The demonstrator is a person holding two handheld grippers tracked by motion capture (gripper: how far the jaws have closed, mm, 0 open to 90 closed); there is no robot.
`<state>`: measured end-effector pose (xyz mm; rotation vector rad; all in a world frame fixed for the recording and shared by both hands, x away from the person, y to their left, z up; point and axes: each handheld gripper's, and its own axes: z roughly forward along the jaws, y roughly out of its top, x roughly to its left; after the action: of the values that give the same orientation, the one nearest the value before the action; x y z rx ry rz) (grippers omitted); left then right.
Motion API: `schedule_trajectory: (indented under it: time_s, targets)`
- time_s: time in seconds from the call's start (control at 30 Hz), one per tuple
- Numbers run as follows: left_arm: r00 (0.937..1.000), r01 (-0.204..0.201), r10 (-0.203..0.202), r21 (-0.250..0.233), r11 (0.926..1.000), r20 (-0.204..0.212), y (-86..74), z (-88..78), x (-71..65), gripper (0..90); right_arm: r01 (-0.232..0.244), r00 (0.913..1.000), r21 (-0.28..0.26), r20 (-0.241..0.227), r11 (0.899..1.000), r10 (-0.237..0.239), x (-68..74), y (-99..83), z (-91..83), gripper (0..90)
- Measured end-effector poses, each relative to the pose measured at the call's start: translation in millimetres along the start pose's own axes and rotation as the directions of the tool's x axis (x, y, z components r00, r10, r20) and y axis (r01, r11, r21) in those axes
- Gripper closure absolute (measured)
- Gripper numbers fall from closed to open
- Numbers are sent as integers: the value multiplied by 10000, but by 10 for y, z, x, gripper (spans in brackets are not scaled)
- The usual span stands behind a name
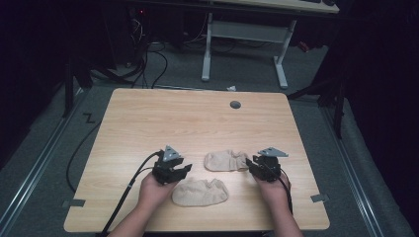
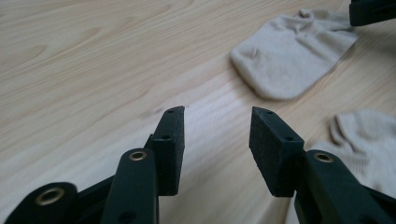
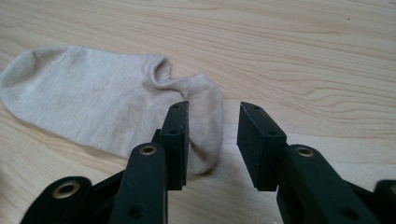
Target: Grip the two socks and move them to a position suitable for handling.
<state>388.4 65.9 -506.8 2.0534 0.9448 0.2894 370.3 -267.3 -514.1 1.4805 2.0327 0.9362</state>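
Two beige ankle socks lie flat on the wooden table. The farther sock has its cuff end toward my right gripper. In the right gripper view that sock stretches to the left, its cuff end resting beside the left jaw and partly under the gap; my right gripper is open and nothing is pressed. The nearer sock lies just right of my left gripper. My left gripper is open over bare wood, with the farther sock ahead and the nearer sock at its right.
A grey cable grommet sits in the tabletop near the back edge. Behind the table stands a white-legged desk, with cables on the floor. A tip of the other gripper shows beyond the farther sock.
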Motion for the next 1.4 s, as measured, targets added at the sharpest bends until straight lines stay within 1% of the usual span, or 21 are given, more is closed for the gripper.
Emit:
schedule_trajectory:
  time_s: [0.1, 0.17, 0.2, 0.27, 0.33, 0.37, 0.4, 0.43, 0.5, 0.57, 0.6, 0.67, 0.7, 0.8, 0.93, 1.1, 1.3, 1.33, 1.4]
  targets:
    - [9999, -56, 55, 95, 9999, 98, 88, 142, -17, 550, -181, 9998, -52, 44, 9998, 181, -42, -1, -3, 637]
    - [9998, -55, 53, 115, 9999, 195, 149, 216, -41, 549, -388, 9992, -65, 2, 9992, 388, -66, -3, -4, 637]
    - [9997, -52, 49, 97, 9999, 236, 174, 249, -62, 548, -410, 9992, -32, -41, 9992, 410, -70, -4, -2, 637]
    - [9989, -58, 54, 102, 9999, 476, 209, 330, -105, 554, -352, 9994, 37, -52, 9994, 352, -67, -7, 19, 639]
    - [9988, -122, 100, 439, 9990, 489, 230, 416, -144, 572, -298, 9995, 162, -136, 9994, 300, -64, -8, 60, 664]
    - [9989, -174, 146, 606, 9980, 456, 240, 478, -171, 583, -274, 9996, 206, -105, 9994, 276, -61, -10, 76, 679]
    - [9990, -192, 164, 699, 9974, 409, 247, 508, -182, 590, -252, 9995, 298, -187, 9992, 258, -64, -12, 98, 700]
    - [9993, -138, 110, 763, 9970, 367, 256, 538, -192, 610, -305, 9992, 373, -235, 9988, 313, -60, -14, 107, 716]
    - [9990, -9, -26, 776, 9970, 446, 275, 579, -206, 678, -160, 9995, 435, -250, 9989, 171, -57, -21, 129, 764]
    - [9994, -200, 175, 865, 9961, 292, 284, 600, -225, 752, -109, 9996, 438, -272, 9990, 121, -45, -20, 129, 806]
    - [9996, -228, 210, 914, 9955, 210, 284, 609, -228, 787, -28, 9997, 426, -242, 9991, 38, -39, -19, 128, 827]
    - [9997, -224, 214, 924, 9955, 114, 283, 613, -227, 868, 100, 9997, 430, -227, 9990, -90, -25, -20, 125, 854]
    - [9996, -292, 289, 923, 9953, 50, 283, 610, -233, 877, 154, 9997, 414, -191, 9990, -146, -18, -20, 123, 859]
    - [9989, -441, 451, 794, 9959, -106, 287, 595, -249, 882, 228, 9996, 334, -168, 9992, -222, -10, -18, 112, 863]
    - [9990, -374, 386, 490, 9981, -234, 296, 549, -253, 884, 290, 9995, 47, -118, 9996, -290, 1, -4, 71, 863]
    - [9982, -418, 426, 206, 9989, -411, 296, 464, -235, 885, 378, 9992, -230, -98, 9990, -380, 38, 10, 34, 863]
    - [9979, -317, 316, -5, 9995, -569, 283, 345, -187, 885, 634, 9977, -536, -213, 9966, -646, 133, 57, 10, 863]
    - [9981, -291, 290, 2, 9996, -535, 282, 326, -180, 885, 632, 9976, -569, -241, 9964, -646, 150, 65, 2, 863]
    - [9974, -328, 324, -51, 9994, -639, 281, 294, -170, 885, 703, 9969, -646, -299, 9954, -724, 184, 80, -14, 863]
